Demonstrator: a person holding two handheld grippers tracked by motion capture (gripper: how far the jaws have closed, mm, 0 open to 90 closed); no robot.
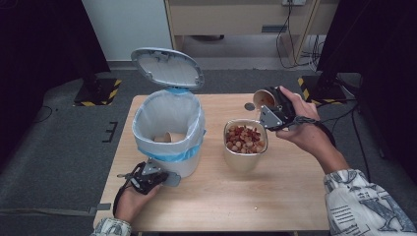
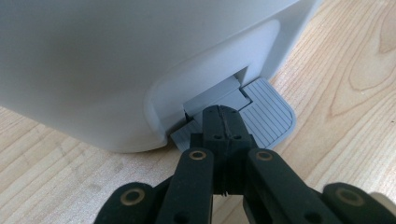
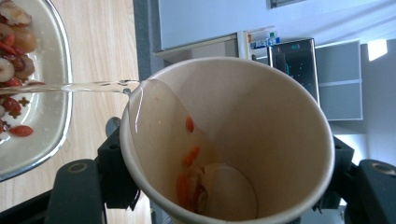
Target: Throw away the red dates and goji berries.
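The right tool [image 1: 273, 109] grips a tilted paper cup [image 3: 229, 140], pouring liquid into the bowl [image 1: 244, 158] beside it. The closed left tool [image 2: 223, 122] presses the bin's pedal [image 2: 268, 112].

- Grey carpet floor [image 1: 59, 147] around a pale wood table [image 1: 275, 196].
- White wall [image 1: 123, 24] behind, beside a wooden desk [image 1: 236, 17].
- Black cables [image 1: 295, 44] trail down.
- Dark curtains [image 1: 34, 49] at both sides.
- Hazard-striped bases [image 1: 98, 93].

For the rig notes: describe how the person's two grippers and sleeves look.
Both the left gripper and the right gripper are black linkage tools with brass-coloured pivot pins, grey plates and trailing black cables. The sleeves are white with a dark printed pattern.
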